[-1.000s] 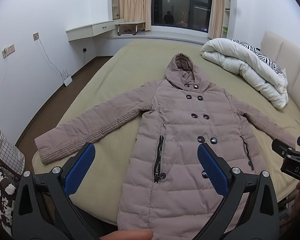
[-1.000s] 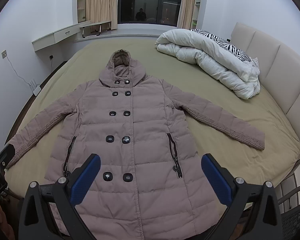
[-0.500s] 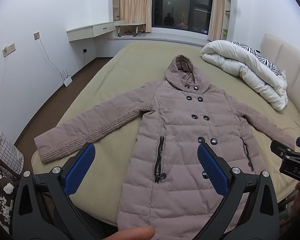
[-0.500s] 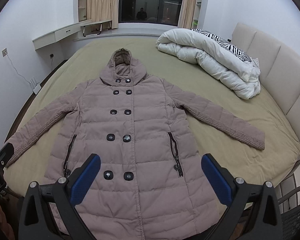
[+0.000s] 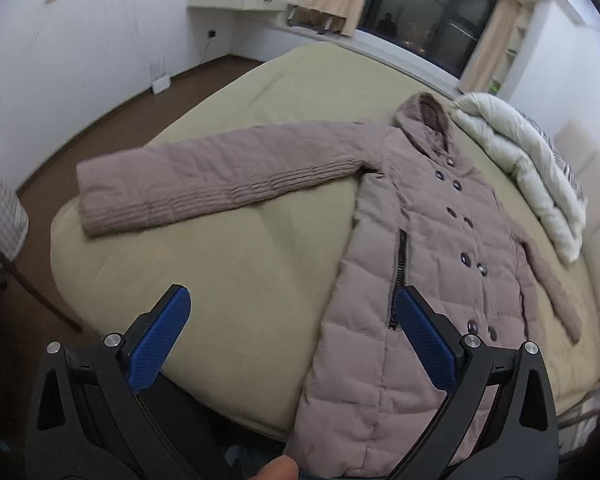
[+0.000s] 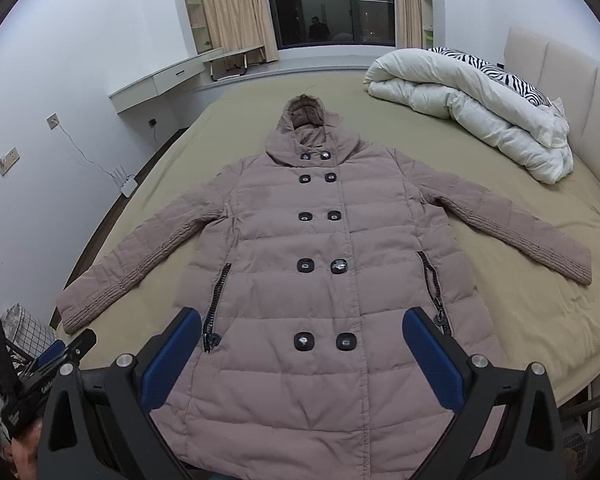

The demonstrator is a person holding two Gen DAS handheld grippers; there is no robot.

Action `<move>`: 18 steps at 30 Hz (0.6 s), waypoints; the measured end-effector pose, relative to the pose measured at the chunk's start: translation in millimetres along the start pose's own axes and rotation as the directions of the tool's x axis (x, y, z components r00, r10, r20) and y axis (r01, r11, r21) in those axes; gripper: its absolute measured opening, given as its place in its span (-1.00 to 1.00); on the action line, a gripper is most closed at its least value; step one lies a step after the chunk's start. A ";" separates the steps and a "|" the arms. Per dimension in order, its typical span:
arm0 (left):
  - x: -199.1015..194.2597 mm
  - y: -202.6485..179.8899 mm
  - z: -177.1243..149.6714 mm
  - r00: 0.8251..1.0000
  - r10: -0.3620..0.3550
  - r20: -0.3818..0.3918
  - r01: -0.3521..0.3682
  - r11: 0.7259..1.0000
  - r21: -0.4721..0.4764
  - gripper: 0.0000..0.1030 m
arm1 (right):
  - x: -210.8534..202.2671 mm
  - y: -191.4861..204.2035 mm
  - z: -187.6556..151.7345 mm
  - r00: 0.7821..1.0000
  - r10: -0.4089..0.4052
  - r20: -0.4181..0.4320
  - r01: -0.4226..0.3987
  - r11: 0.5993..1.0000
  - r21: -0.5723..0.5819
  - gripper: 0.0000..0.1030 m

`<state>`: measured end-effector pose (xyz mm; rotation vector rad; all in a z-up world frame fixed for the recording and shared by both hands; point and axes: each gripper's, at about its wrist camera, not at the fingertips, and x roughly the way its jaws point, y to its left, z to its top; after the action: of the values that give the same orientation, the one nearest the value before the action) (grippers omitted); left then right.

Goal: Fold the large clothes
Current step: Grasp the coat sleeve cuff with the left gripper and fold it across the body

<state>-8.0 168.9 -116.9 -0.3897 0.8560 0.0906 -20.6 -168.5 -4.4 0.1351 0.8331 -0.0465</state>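
Your left gripper (image 5: 288,320) and right gripper (image 6: 300,344) both gape wide, holding nothing, above the coat (image 6: 320,264) spread flat on the bed (image 6: 540,300). Your left has swung toward nine o'clock, facing the sleeve (image 5: 204,184).

Mauve quilted hooded coat (image 6: 320,264) lies flat, front up, buttoned — both sleeves spread out.

The coat (image 6: 324,264) is matt quilted cloth with glossy dark buttons (image 6: 306,266) and metal zips (image 6: 432,284). The bed (image 6: 548,312) sheet is smooth matt cloth. Gripper pads (image 6: 168,364) are textured blue plastic on matt black frames.
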 end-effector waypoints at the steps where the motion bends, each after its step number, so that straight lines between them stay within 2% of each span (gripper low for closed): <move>1: 2.7 20.6 2.7 1.000 -0.021 0.019 0.023 0.996 -0.082 1.00 | -0.9 3.7 -0.1 1.000 0.008 0.005 -0.008 1.000 -0.007 1.00; 3: 10.0 61.8 9.9 0.995 -0.049 0.082 0.067 0.970 -0.234 1.00 | -4.0 7.9 -0.6 1.000 0.028 0.013 -0.027 1.000 -0.009 1.00; 6: 31.5 107.4 23.1 0.989 -0.071 0.129 0.114 0.923 -0.368 0.94 | -5.4 7.1 -0.5 0.999 0.044 0.024 -0.044 0.999 0.010 1.00; 8: 51.9 132.6 30.4 0.987 -0.074 0.141 0.131 0.882 -0.453 0.56 | -1.9 6.0 -0.2 0.998 0.057 0.014 -0.058 0.998 0.029 0.92; 10: 72.9 151.4 34.9 0.987 -0.083 0.140 0.145 0.836 -0.530 0.41 | 3.9 2.8 -1.1 0.996 0.087 -0.023 -0.086 0.995 0.054 0.76; 12: 90.0 164.8 35.3 0.988 -0.067 0.138 0.136 0.801 -0.583 0.41 | 11.6 0.0 -2.9 0.993 0.104 -0.053 -0.100 0.992 0.074 0.70; 16: 113.4 191.9 25.3 0.993 -0.016 0.115 0.094 0.690 -0.717 0.41 | 21.5 -7.4 -7.4 0.992 0.109 -0.064 -0.102 0.989 0.105 0.70; 18: 127.5 205.0 19.4 0.993 -0.016 0.115 0.099 0.632 -0.768 0.41 | 27.5 -12.2 -7.8 0.991 0.118 -0.070 -0.109 0.986 0.124 0.70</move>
<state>41.9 356.0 -262.3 -1.2285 0.6656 0.4300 -8.9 -179.2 -31.2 0.2985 0.8989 0.0161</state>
